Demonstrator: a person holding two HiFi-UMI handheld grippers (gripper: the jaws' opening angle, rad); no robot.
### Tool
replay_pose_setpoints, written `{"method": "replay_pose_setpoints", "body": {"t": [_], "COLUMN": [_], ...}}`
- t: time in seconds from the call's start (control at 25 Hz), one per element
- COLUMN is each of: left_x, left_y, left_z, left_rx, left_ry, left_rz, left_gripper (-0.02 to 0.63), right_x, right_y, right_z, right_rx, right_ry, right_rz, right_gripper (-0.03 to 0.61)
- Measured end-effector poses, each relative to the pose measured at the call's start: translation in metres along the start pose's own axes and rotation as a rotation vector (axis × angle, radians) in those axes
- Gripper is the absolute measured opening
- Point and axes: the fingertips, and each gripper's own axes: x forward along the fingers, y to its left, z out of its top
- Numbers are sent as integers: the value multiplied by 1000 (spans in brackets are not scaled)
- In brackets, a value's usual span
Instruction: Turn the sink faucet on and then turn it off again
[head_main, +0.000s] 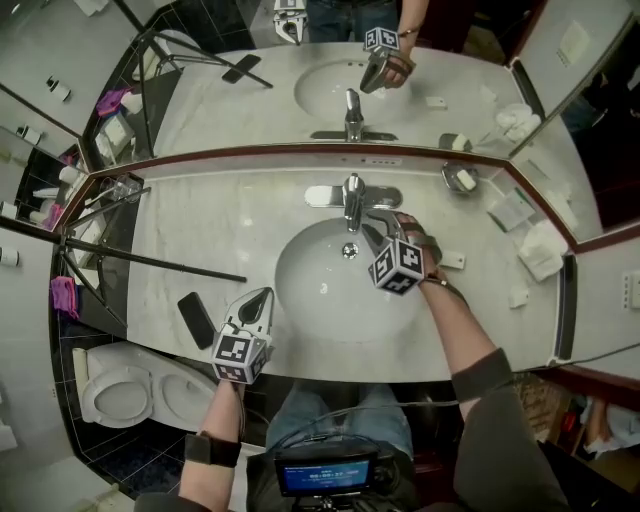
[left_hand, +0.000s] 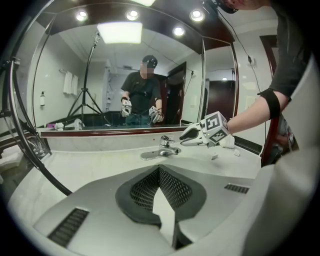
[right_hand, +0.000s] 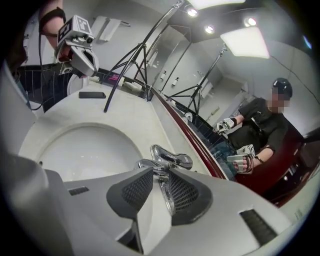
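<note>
Faucet (head_main: 352, 200): standing at the worktop's (head_main: 200, 230) back edge, spout pointing toward me over the basin (head_main: 310, 290). My right gripper (head_main: 372, 232) is straddling it, jaws parted, chrome between them unpinched. My left gripper (head_main: 263, 296), pressed together, is hanging well apart.

A black phone (head_main: 196, 320) is laid flat on the marble counter (head_main: 180, 220), near its front edge. A tripod leg (head_main: 150, 260) is stretched across the counter's left part. A soap dish (head_main: 460, 179) is set against the mirror (head_main: 230, 110), and folded towels (head_main: 541, 250) are stacked at the right end.
</note>
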Motion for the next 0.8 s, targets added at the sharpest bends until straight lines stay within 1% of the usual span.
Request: {"method": "replay_pose_setpoints", "body": {"t": [0.08,0.24,0.32,0.52,0.64,0.8], "left_x": [-5,-11,-14,-21,-25,-30], "left_y": [0,-3,-5,-6,-6,-9], "left_z": [5,16,20,28,30,32], "left_rx": [-7,-15,-14,-22,-28,-35], "left_ry": [-12,-37,-47,-72,-80,-89], "left_rz": [4,6,8,8,5,-3], "left_gripper": [1,1,1,1,1,1], "right_x": [-19,-61,-80,-132,-150,-177], "right_y": [3,4,5,-1,9,25], "right_z": [-1,-7,-13,-21,-38,-43], "right_rx": [74,266,372,607,711,852], "right_ry": [-9,-28,-37,-65,-80,-117], "right_rz": [-11,-26,-30,-86,-110,-122], "right_gripper": [102,29,17,17,17,17]}}
